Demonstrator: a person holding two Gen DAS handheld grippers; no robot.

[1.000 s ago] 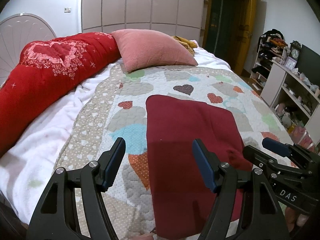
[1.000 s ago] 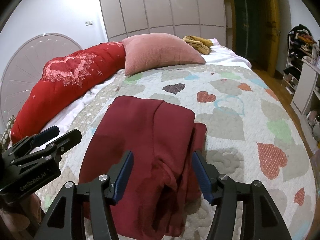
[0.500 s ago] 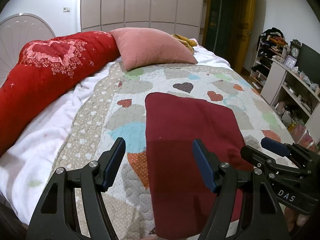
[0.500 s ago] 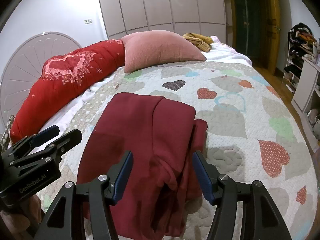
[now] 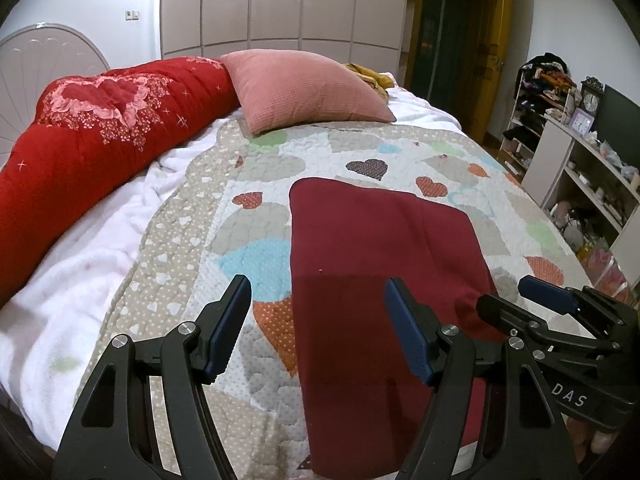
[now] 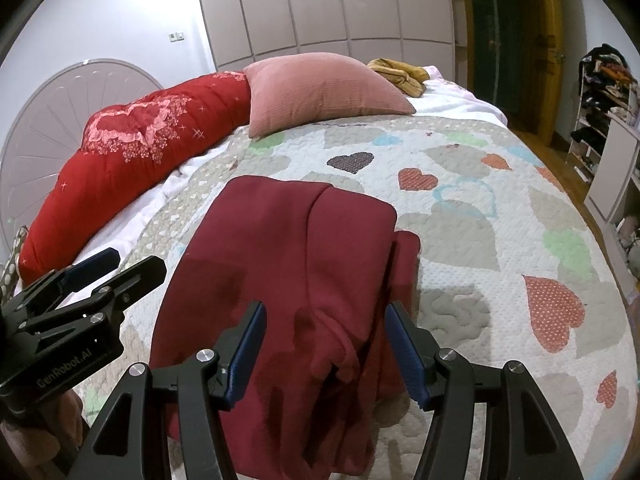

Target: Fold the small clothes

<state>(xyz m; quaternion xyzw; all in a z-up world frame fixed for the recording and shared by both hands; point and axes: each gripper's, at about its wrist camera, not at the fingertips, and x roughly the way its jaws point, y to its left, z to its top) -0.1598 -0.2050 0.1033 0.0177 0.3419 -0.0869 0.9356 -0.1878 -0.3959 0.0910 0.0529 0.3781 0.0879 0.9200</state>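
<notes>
Roughly halfway: dark red garment (image 6: 292, 280) lies folded lengthwise just ahead of both grippers, left gripper (image 5: 320, 328) and right gripper (image 6: 324, 352) both wide and empty, near hem probably still bunched, cross-fold left.

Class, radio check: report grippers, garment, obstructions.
Left gripper open, right gripper open, both empty. Maroon garment part-folded on quilt. Nothing in the way.

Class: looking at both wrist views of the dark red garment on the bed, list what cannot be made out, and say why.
- Dark red garment, near edge: cut off by the frame bottom, both views.
- Garment type: folded layers hide its shape.
- Left gripper and right gripper: both open; their height above the cloth cannot be judged.
- Yellow cloth behind the pink pillow: mostly hidden.
</notes>
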